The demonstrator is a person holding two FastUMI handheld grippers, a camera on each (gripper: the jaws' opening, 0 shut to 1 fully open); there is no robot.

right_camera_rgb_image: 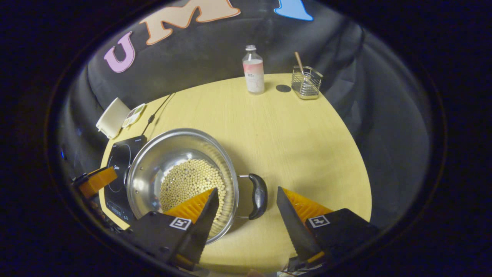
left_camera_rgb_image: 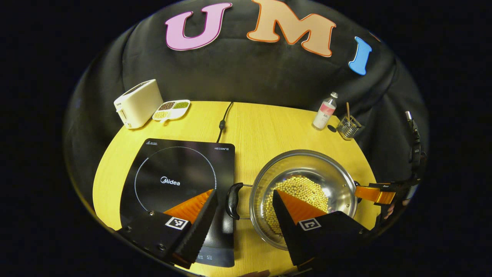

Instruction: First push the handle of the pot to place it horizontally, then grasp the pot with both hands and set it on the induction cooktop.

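Steel pot (left_camera_rgb_image: 303,181), one, holding pale beans, is sitting on the wooden table (left_camera_rgb_image: 265,127) just right of one cooktop (left_camera_rgb_image: 177,184) marked Midea. Two handles: left gripper (left_camera_rgb_image: 244,196) and right gripper (right_camera_rgb_image: 246,192) are each straddling one, jaws open, not touching.

The pot (left_camera_rgb_image: 303,181) is shiny metal, round and open on top, with little yellow beans (left_camera_rgb_image: 298,200) inside. It sits upright on the yellow table, just beside the cooktop (left_camera_rgb_image: 177,181). It has black handles (left_camera_rgb_image: 233,200), one on each side. The cooktop is flat and black, with a ring drawn on it.
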